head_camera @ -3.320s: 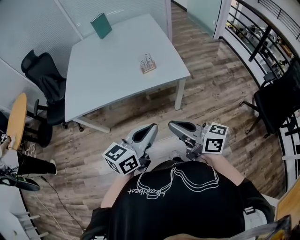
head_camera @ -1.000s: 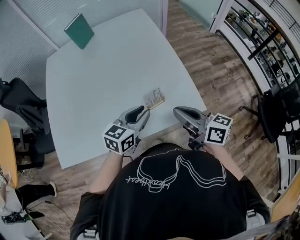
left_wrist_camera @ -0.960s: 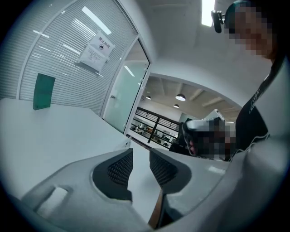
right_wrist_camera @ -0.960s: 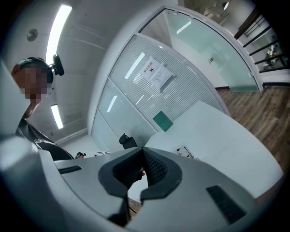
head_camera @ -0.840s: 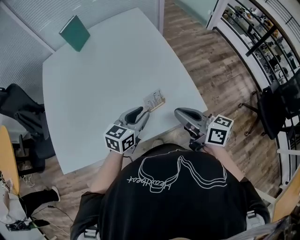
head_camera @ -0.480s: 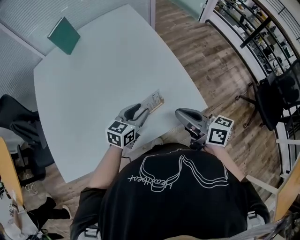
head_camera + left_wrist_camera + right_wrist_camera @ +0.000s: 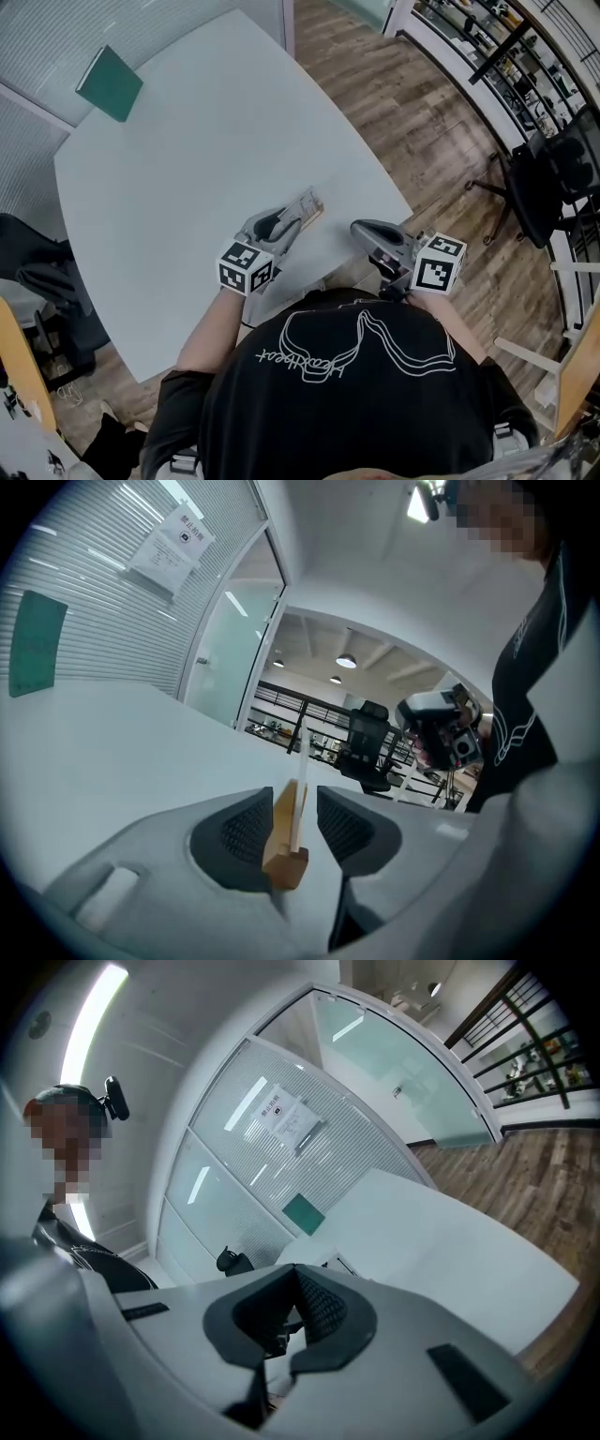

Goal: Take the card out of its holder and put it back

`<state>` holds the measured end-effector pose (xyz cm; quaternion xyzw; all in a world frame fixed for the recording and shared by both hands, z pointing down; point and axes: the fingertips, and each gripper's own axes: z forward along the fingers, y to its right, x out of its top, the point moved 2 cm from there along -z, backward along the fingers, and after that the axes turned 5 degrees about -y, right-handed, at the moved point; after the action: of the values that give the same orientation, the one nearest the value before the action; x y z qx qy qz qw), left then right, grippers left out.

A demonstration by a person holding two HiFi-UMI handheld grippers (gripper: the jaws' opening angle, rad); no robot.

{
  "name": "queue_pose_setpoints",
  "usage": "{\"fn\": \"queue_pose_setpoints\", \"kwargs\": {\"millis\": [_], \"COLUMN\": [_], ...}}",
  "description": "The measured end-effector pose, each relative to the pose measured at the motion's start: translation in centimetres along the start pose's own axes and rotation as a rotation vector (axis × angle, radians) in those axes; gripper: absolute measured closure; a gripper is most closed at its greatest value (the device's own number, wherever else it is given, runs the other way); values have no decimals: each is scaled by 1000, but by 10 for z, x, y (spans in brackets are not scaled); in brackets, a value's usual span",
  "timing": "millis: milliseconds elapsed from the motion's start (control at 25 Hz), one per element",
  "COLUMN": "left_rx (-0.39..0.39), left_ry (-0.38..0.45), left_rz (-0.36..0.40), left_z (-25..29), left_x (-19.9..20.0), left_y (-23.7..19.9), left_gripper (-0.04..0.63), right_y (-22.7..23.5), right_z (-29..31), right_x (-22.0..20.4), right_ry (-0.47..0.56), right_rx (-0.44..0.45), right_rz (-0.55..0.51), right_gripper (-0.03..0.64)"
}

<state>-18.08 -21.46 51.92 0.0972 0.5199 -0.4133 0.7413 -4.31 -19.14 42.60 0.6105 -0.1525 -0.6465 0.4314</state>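
Observation:
A small wooden card holder (image 7: 309, 205) stands near the front edge of the white table (image 7: 187, 169). A thin upright card (image 7: 300, 771) sits in its slot. My left gripper (image 7: 289, 221) reaches over the table to it. In the left gripper view the wooden holder (image 7: 281, 846) sits between the open jaws of the left gripper (image 7: 286, 810), with a gap to each pad. My right gripper (image 7: 362, 231) hangs off the table's front edge near my body. Its jaws (image 7: 292, 1309) look shut on nothing.
A green book (image 7: 109, 84) lies at the table's far left corner. A black office chair (image 7: 562, 169) stands on the wood floor at the right, by a railing. Another dark chair (image 7: 37, 272) is at the left.
I have stepped up to the table. The left gripper has moved forward until its jaws stand either side of the card holder. The right gripper has stayed by my body.

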Motion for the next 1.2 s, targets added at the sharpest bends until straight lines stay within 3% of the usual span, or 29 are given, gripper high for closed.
{"fn": "queue_pose_setpoints", "kwargs": {"millis": [280,560,1200], "left_rx": [-23,-29,-5], "left_ry": [-3,-1,9], "left_rz": [-6,38,66], "left_z": [11,12,7], "left_x": [-2,-2,5], "left_y": [-4,1,5], "left_gripper": [492,562,568], "right_y": [6,9,16], "right_z": [3,1,4], "right_x": [1,-4,-11], "right_ry": [-4,-20,-25], "right_rx": [-23,-32,-26], "right_rz": [5,16,51], "right_gripper": [607,607,607]}}
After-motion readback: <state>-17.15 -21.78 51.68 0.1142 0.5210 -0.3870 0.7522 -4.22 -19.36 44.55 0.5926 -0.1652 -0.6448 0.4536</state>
